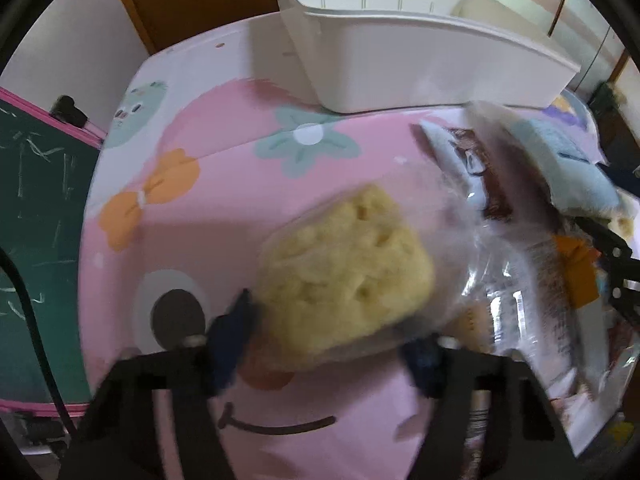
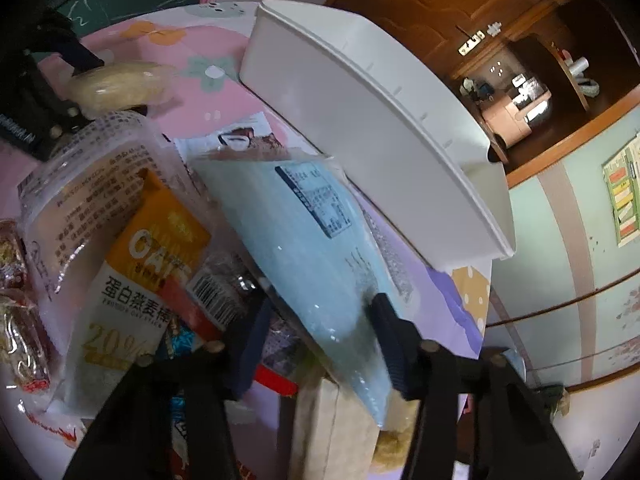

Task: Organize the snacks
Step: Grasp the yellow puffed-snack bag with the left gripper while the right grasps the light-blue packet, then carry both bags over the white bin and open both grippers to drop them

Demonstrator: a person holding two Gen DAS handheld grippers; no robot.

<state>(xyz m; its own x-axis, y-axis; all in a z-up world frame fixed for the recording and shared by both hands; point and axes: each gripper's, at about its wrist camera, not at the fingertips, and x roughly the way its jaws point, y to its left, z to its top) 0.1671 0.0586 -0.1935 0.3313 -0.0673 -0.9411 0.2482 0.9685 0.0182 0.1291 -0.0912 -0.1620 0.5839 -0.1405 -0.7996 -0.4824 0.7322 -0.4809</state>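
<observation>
Pink cartoon-print cloth covers the tabletop, and on it I see a white plastic bin standing at the far edge, its long wall turned toward my left camera. My left tool is closed around a yellow sponge cake in a clear wrapper, with a blue-padded finger on either side of the cake's near end; the cake appears lifted off the cloth, though blur keeps me from being sure. Just to its right lies a heap of snack packets, smeared by motion in this view.

From the right wrist I see my right tool clamped on a pale blue packet, which tilts up and away from the fingers toward the bin; a dark printed label sits on its upper face. Beneath and left of it rests the pile: an orange and white oat bar packet with Chinese text and "20%", a clear packet with dense print, and red-wrapped pieces at the left edge. The cake and the left tool show at upper left, near the bin's left end
</observation>
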